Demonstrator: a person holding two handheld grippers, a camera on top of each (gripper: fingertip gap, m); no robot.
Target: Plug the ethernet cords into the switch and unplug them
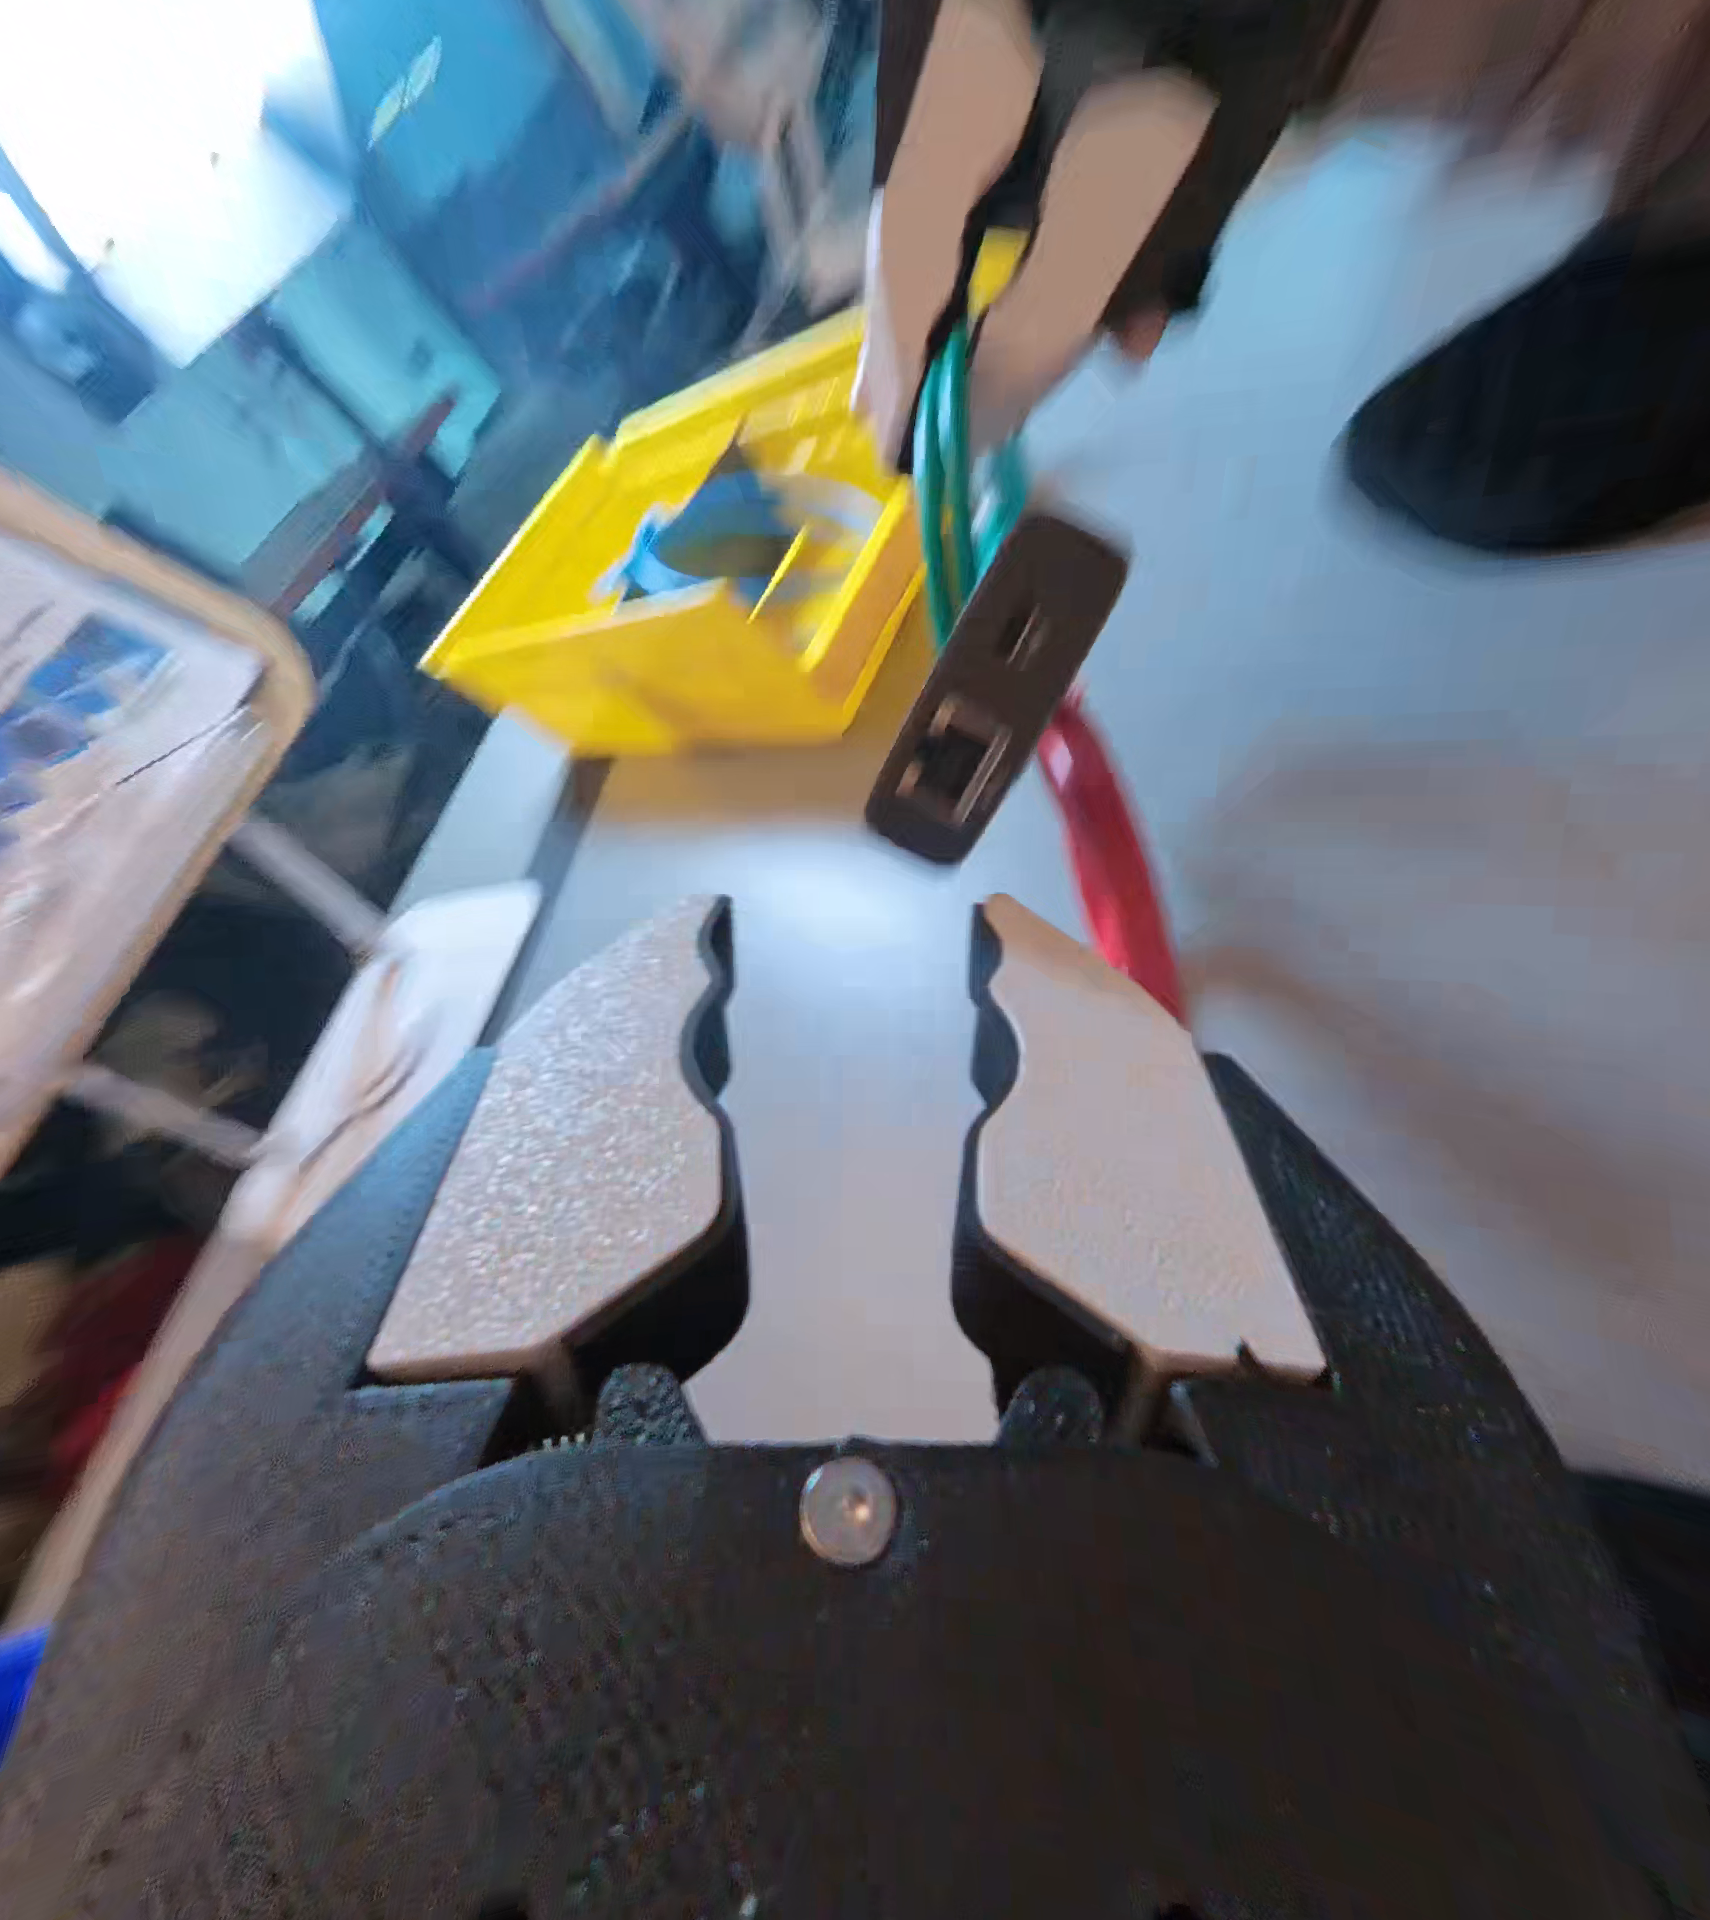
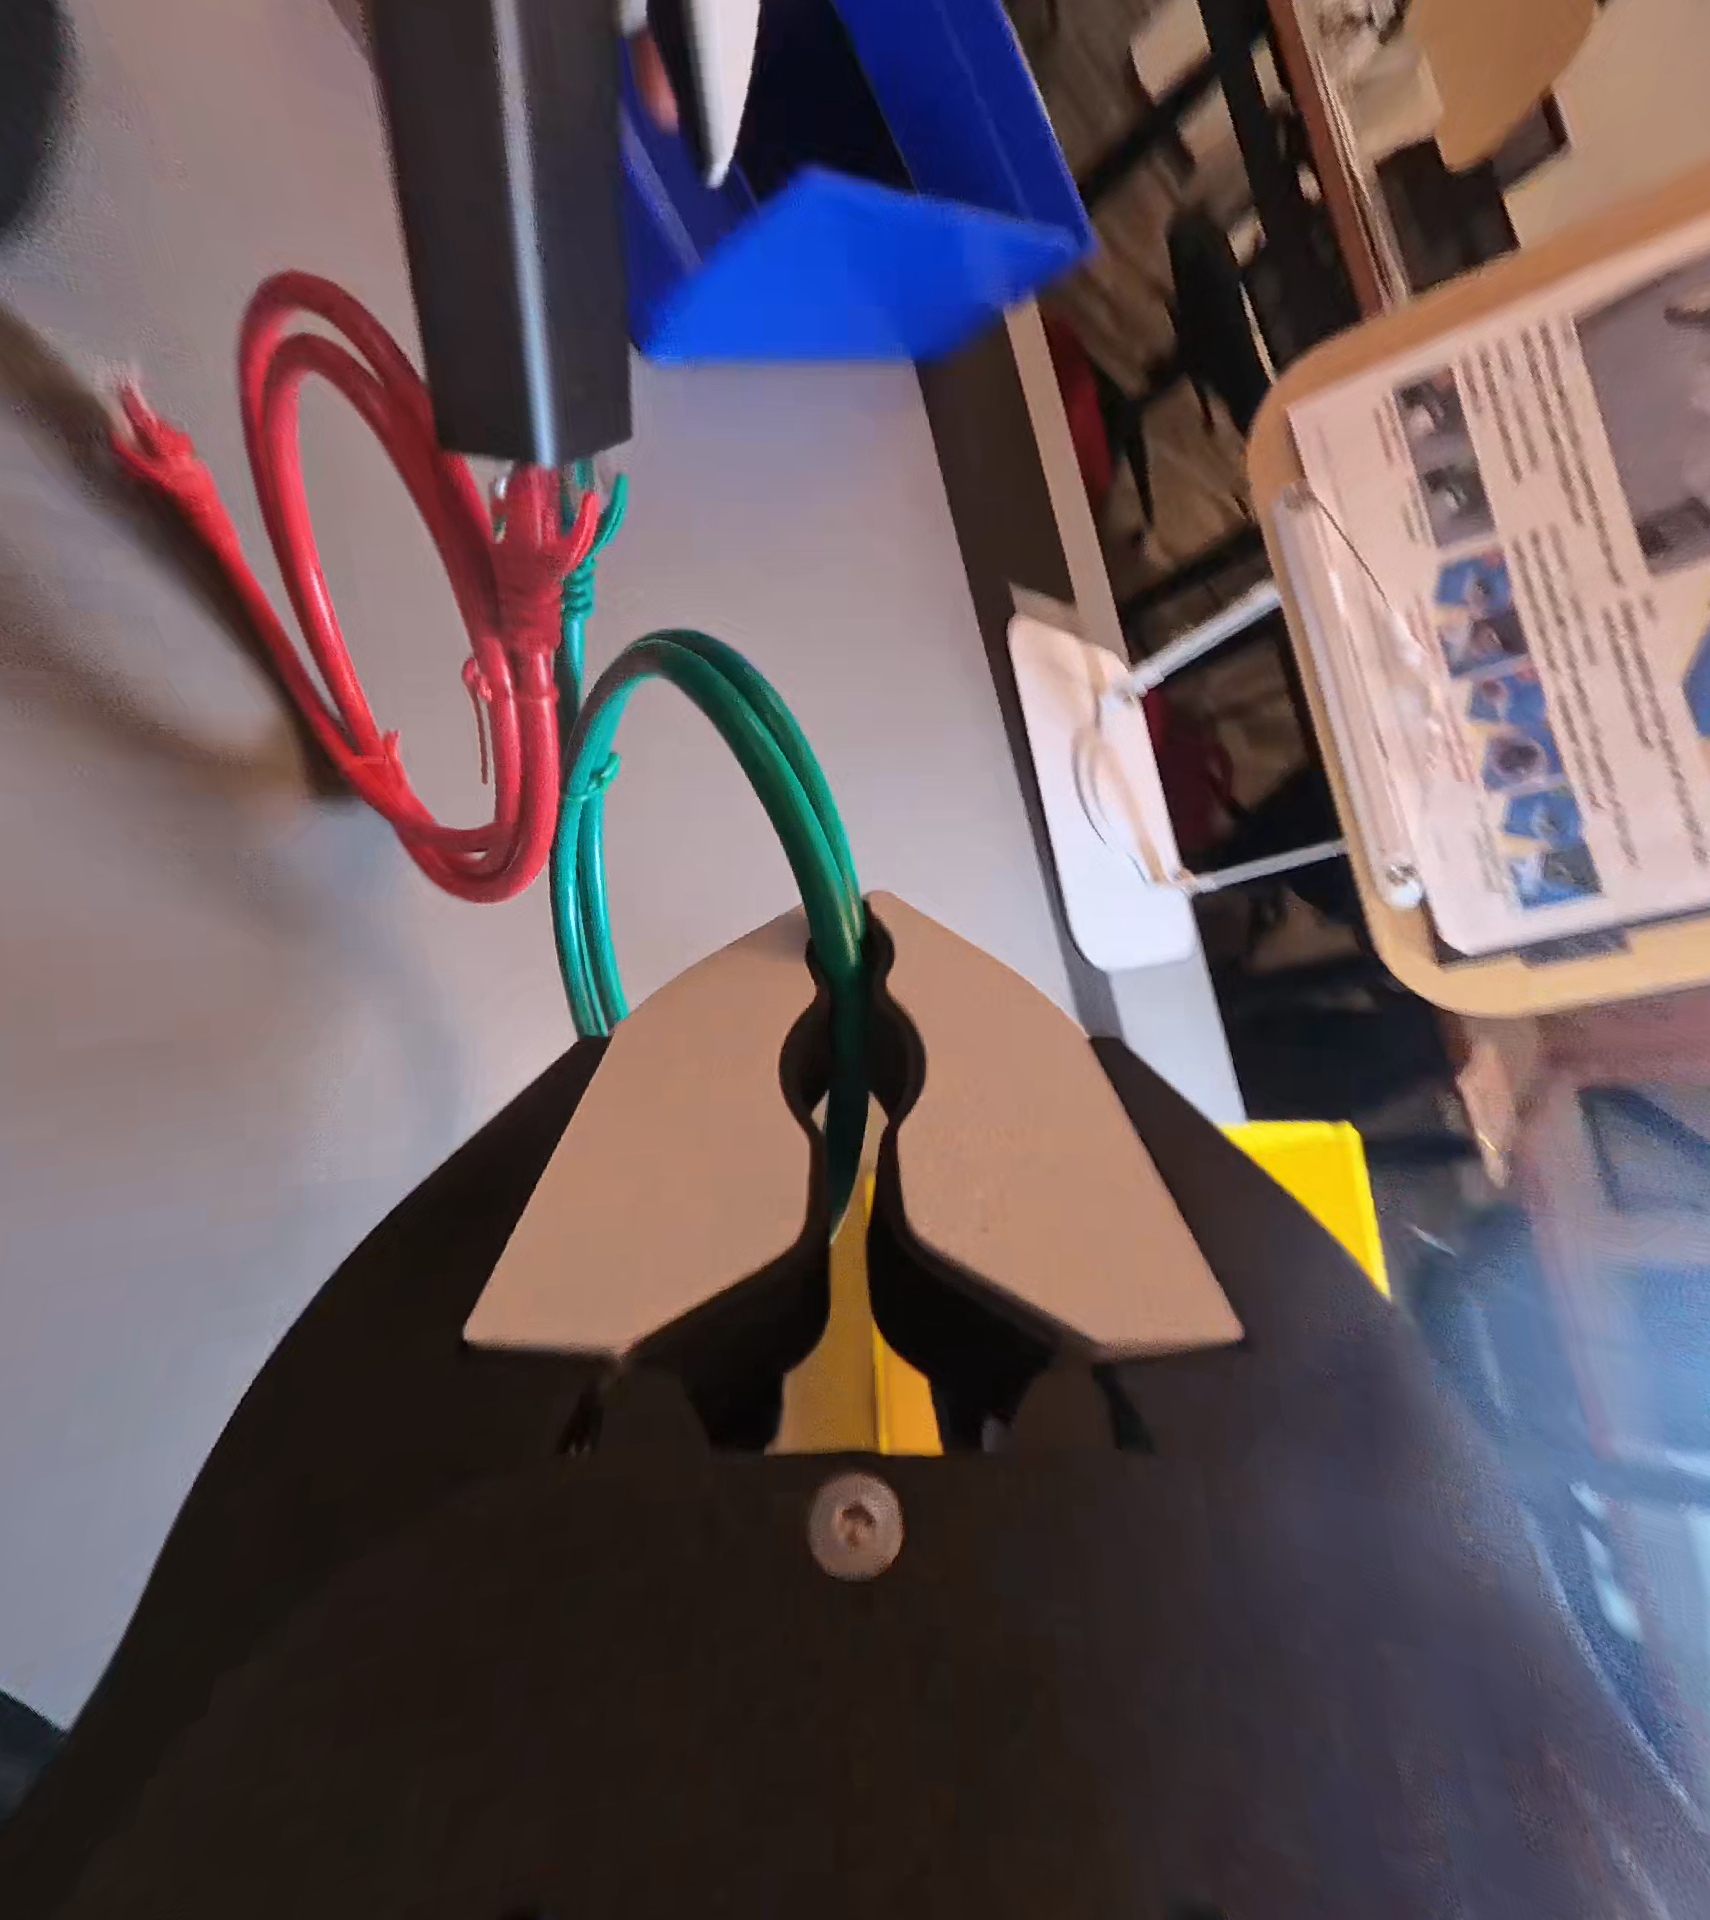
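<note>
Table (image 2: 809, 582), grey, fills mid-frame: one yellow bin (image 1: 664, 623), one blue bin (image 2: 861, 270), one black switch (image 2: 518, 239) upper left, two cords. Right gripper (image 2: 843, 935) pinches green cord (image 2: 726, 707); red cord (image 2: 331, 582) loops left. Left gripper (image 1: 851, 925) gapes empty.

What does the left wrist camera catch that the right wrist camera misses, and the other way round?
Only the left wrist view shows the left gripper, jaws apart with nothing between them, the inside of the yellow bin, and the switch's port face.

Only the right wrist view shows the red cord's loose plug end lying on the table, and the printed sheet on the wooden board.

Both show the switch, the green cord, the red cord, and the right gripper shut on the green cord.
</note>
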